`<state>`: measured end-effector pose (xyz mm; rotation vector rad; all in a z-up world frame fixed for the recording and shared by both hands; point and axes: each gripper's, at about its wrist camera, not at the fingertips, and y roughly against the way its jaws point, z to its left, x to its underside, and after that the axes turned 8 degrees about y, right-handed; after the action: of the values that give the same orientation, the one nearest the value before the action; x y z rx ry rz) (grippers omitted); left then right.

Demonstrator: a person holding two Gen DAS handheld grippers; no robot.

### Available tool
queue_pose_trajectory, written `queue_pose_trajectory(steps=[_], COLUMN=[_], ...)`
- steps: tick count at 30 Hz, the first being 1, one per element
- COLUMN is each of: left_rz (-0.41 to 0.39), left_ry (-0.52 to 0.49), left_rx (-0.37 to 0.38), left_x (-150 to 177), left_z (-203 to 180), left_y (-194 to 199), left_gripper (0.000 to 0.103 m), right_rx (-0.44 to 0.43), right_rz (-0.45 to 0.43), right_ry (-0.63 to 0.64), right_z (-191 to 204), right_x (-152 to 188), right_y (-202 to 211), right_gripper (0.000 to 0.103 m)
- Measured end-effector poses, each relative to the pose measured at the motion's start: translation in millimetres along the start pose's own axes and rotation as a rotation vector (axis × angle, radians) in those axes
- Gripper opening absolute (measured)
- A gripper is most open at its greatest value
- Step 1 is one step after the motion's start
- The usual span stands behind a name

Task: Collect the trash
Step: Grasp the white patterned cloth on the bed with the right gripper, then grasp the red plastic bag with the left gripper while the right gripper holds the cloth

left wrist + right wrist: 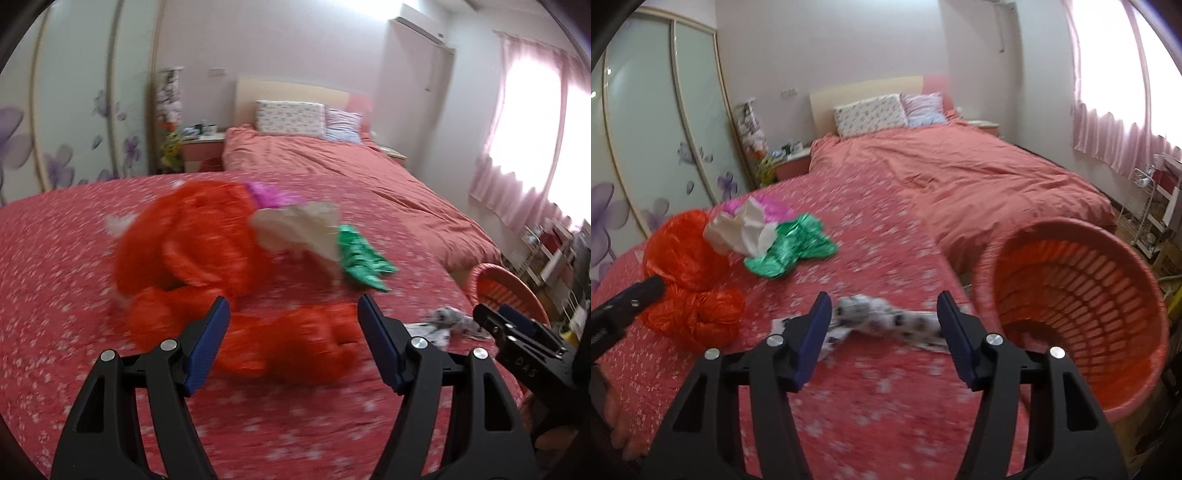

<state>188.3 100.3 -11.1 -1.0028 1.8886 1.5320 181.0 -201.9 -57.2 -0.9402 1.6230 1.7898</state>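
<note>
We see the left gripper [291,336] spread before the orange plastic bag [192,236]; right gripper [882,332] spread around the spotted wrapper [886,319], near the basket [1071,295].

Crumpled wrappers [783,247] on the bed [879,398], basket [1071,295] to their right

We see a bed [979,177] under a salmon duvet, wrinkled, headboard [864,92] against the far wall. Two pillows lean on it side by side: floral white [870,114] and pale striped [923,107]. In front of us, a red floral-print bedspread [868,406] covers the near surface. Nightstand [203,147] left of the bed, small clutter on top, too blurred to name. Wardrobe with sliding doors [657,122] along the left wall, purple flower decals. Pink curtains [1115,122] on a bright window at right. Air conditioner [421,26] high on the wall. Wire rack [1145,206] far right.
</note>
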Motion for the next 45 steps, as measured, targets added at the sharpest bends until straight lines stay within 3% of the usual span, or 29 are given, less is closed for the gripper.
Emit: queue_pose_trajectory(steps=[9,14,17,29,36,45], left_rz=[0.021,0.034,0.039,0.067,-0.006,0.095], left_ry=[0.048,0.045,0.039,0.025,0.002,-0.021], left_rx=[-0.024,-0.004,0.008,0.033,0.043,0.036], left_x=[9,13,15,14,10,15], left_z=[30,27,20,-3,-9,-27], left_y=[-1,-4,-5,-15,-1,-35], left_gripper=[0.071,0.071,0.071,0.071,0.071,0.071], right_rx=[0.032,0.049,0.043,0.031,0.039,0.054], right_rz=[0.141,0.150,0.138,0.029,-0.011,-0.036], right_ry=[0.051,0.083,0.083,0.045,0.019,-0.004], right_z=[25,26,24,14,4,-8], right_x=[1,3,1,-10,-13,-14], right_y=[-40,-44,-42,-10,4,14], right_gripper=[0.035,0.015,0.011,0.010,0.010,0.010])
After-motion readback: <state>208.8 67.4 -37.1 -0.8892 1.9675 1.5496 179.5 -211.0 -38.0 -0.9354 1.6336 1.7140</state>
